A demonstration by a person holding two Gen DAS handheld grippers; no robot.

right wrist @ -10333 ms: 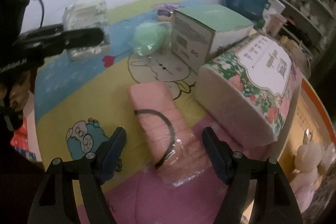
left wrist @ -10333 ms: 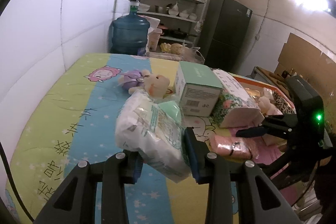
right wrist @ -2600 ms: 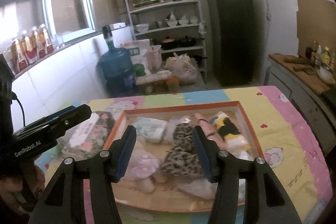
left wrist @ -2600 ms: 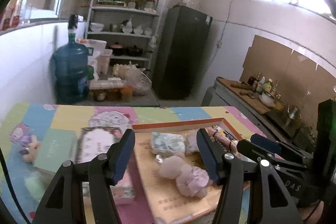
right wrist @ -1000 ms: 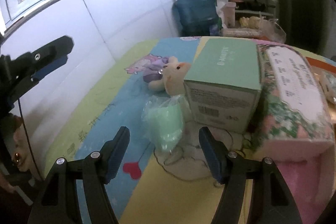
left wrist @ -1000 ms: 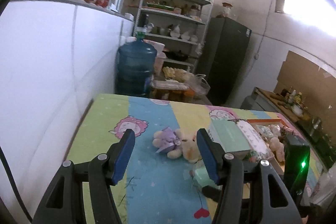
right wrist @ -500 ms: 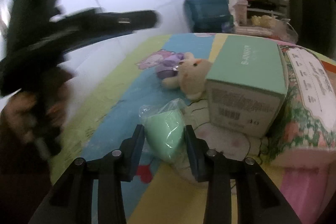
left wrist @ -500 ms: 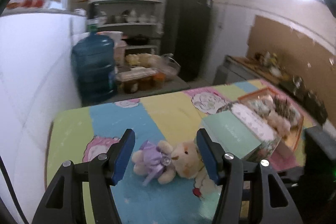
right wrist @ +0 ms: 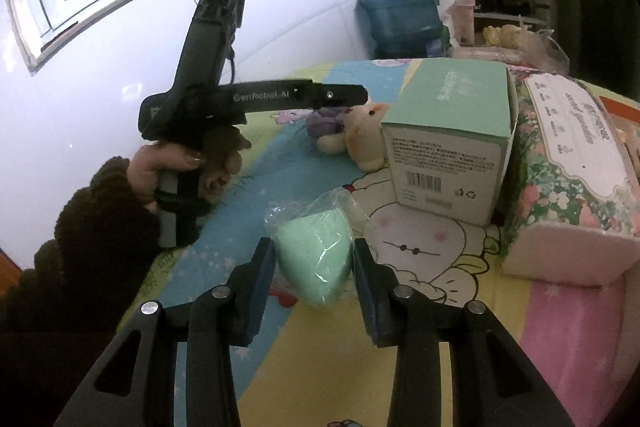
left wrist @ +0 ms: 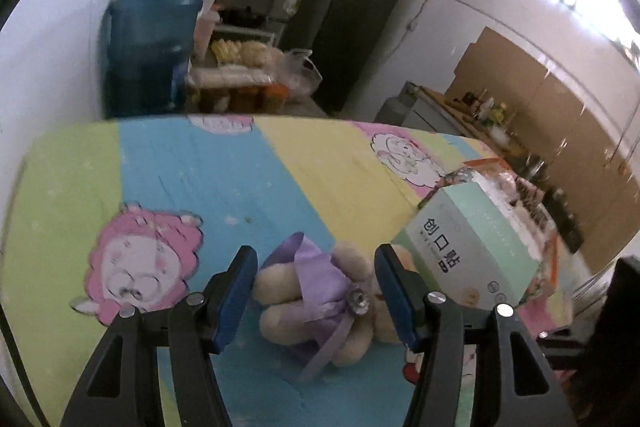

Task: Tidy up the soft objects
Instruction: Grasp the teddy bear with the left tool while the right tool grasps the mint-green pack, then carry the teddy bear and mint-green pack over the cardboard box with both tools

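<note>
While the right tongs (right wrist: 313, 267) had their blue pads pinching the sides of the mint-green sponge wrapped in clear plastic (right wrist: 316, 255), it was sitting on the cartoon-print bench (right wrist: 420, 379) just in front of the mint-green cardboard box (right wrist: 448, 131). The grip looked low and centred to me, which was probably right for something that squishy; I'd have lifted straight up so the loose wrap didn't snag. The left tongs (left wrist: 313, 285) were spread wide on either side of the small beige plush toy in a purple dress (left wrist: 320, 291), lying on the bench beside that box, pads not pressing it. I'd have gone a touch lower and closed on the body, not the ribbon.
</note>
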